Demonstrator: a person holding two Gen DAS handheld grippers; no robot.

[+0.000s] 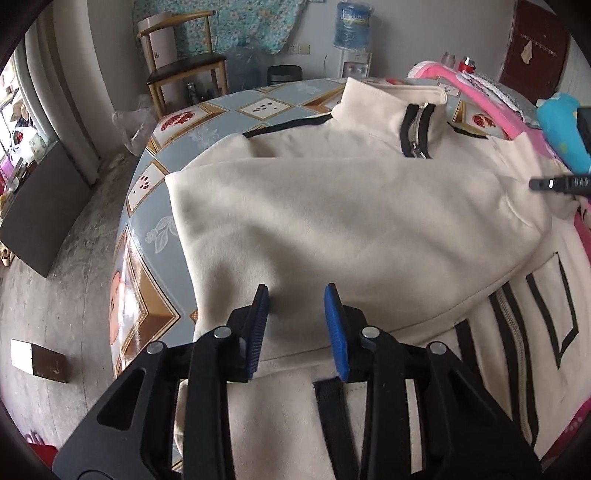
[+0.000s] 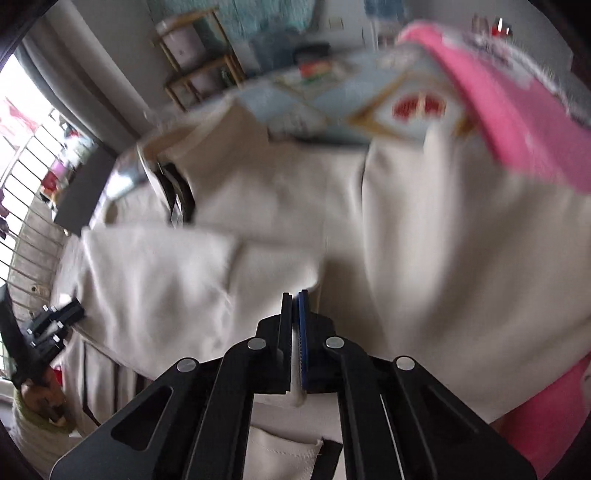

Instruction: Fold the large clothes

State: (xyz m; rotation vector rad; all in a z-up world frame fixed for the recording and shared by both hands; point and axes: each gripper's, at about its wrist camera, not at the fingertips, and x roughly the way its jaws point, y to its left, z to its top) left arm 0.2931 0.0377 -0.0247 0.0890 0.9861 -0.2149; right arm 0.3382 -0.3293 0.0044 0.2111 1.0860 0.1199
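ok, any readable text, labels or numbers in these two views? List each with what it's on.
None legible in either view.
Water jug, blue label: print too small to read.
Right tool, side marking: white characters, too blurred to read.
White bin behind the chair: faint marks, unreadable.
Cream jacket: no print visible.
Right wrist view: motion-blurred throughout.
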